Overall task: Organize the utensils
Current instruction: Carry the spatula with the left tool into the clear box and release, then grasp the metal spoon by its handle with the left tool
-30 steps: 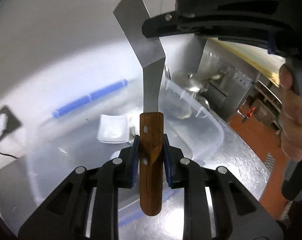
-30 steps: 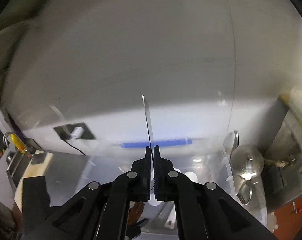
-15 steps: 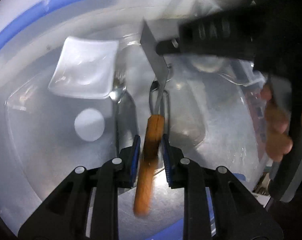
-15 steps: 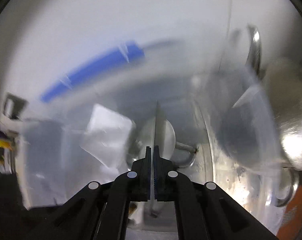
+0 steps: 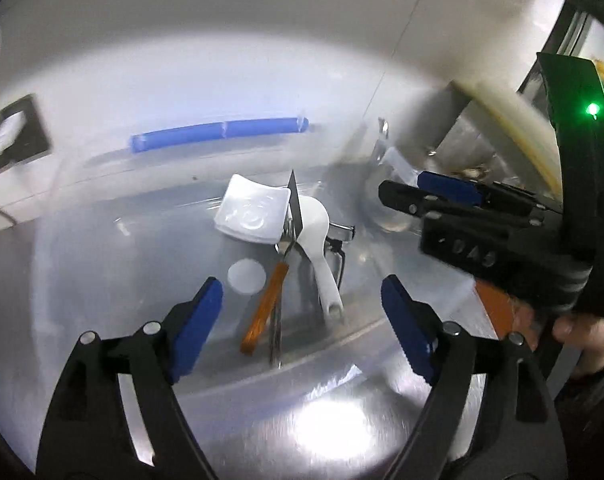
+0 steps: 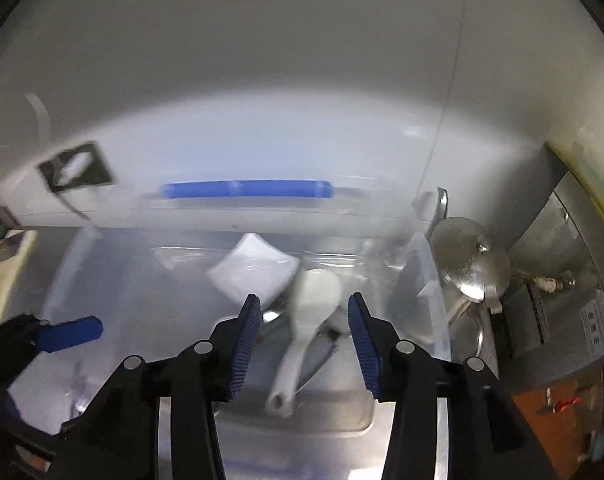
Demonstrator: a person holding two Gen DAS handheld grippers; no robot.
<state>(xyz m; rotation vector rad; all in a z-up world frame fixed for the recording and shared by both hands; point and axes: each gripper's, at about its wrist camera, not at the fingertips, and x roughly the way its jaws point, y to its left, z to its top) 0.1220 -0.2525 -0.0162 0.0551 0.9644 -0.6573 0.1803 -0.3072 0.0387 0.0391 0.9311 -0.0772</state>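
Left gripper [image 5: 302, 312] jaws opening, nothing between them, above clear bin [image 5: 102, 216] where wooden-handled spatula [image 5: 268, 304] lies beside fork [image 5: 280, 280] and white spoon [image 5: 316, 240]; right gripper [image 6: 304, 340] jaws opening too, empty, over the same spoon.

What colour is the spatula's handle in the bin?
Orange-brown wood, on the metal-bladed spatula; clearest in the left wrist view.

Spatula [image 5: 278, 268] lies in bin [image 5: 218, 136], left of spoon [image 5: 316, 232].
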